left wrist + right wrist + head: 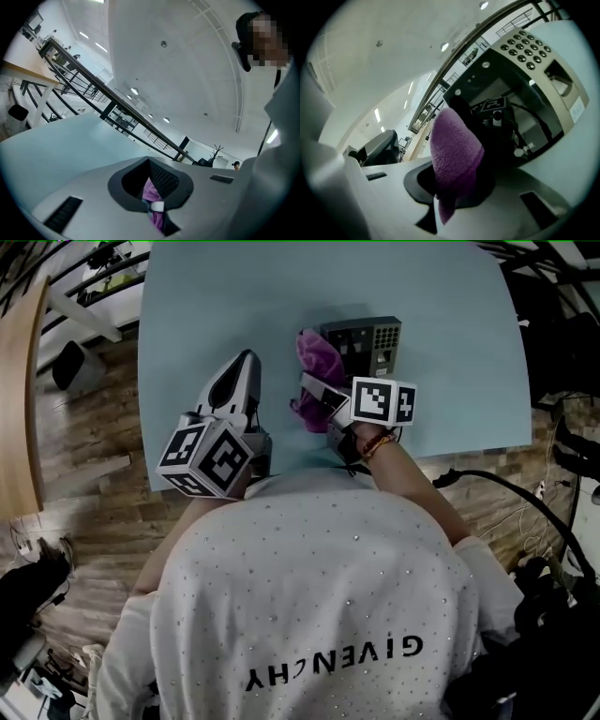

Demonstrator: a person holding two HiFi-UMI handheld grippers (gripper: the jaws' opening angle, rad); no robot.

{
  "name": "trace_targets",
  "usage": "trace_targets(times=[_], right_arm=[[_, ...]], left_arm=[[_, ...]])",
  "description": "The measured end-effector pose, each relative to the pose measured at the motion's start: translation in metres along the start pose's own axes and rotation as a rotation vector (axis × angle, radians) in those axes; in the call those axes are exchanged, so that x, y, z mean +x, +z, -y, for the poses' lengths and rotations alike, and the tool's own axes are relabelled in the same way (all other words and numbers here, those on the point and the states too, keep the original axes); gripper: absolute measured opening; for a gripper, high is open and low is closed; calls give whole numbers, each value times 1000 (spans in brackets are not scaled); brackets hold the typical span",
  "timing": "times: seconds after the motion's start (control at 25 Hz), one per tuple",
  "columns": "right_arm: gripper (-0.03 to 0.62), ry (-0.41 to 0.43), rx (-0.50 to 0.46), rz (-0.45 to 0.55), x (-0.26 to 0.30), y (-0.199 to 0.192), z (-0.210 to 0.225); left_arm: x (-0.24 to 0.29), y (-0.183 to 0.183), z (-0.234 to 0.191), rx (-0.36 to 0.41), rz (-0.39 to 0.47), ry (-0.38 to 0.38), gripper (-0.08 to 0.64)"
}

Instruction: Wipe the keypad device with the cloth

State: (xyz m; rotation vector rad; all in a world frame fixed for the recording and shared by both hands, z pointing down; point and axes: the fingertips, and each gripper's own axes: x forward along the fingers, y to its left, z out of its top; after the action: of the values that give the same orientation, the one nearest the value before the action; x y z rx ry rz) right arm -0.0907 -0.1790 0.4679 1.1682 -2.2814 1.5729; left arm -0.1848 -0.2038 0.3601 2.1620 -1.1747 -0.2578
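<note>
EDITOR: What filled most of the frame?

PHOTOGRAPHER: The pale blue surface (216,306), seen from above the person (319,596). Its left half lay bare out to the left edge. A narrower bare strip ran between the keypad device (370,341) and the curved right edge.

EDITOR: Where did the device sit?

PHOTOGRAPHER: Right of centre and in from the left, right and near edges, with its button grid on its right side.

EDITOR: And the grippers?

PHOTOGRAPHER: The left gripper (246,360) was left of the device and apart from it. Its fingers (239,381) were drawn together to a point with nothing between them. The right gripper (311,385) reached in from the near edge, with open surface to its left. Its fingers were clamped on the purple cloth (321,354), which bunched against the device's left side.

EDITOR: And from the right gripper view?

PHOTOGRAPHER: The cloth (454,150) stood up out of the closed fingers, just in front of the device (534,79).
</note>
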Motion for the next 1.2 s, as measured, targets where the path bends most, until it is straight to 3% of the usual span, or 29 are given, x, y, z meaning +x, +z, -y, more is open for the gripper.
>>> trace_targets(times=[0.4,0.48,0.64,0.76,0.84,0.92,1.2], right_arm=[[41,-27,50,-47,0,-34,8],[40,23,-46,-78,-8,-24,-9],[41,101,-418,1,-26,46,-63],[41,77,-700,83,-33,98,-95],[41,15,-824,81,-34,117,-97],[41,-38,-877,56,-30,127,-91],[41,-124,-859,-53,13,112,-58]], left_arm=[[5,-15,-6,-18,-46,-26,0],[5,-15,-3,-27,-32,-17,0],[3,-9,2,-27,-7,-22,0],[-2,-7,0,-48,9,-17,0],[-7,-5,1,-55,24,-15,0],[-13,0,0,-51,40,-5,0],[-43,21,-14,5,105,44,0]])
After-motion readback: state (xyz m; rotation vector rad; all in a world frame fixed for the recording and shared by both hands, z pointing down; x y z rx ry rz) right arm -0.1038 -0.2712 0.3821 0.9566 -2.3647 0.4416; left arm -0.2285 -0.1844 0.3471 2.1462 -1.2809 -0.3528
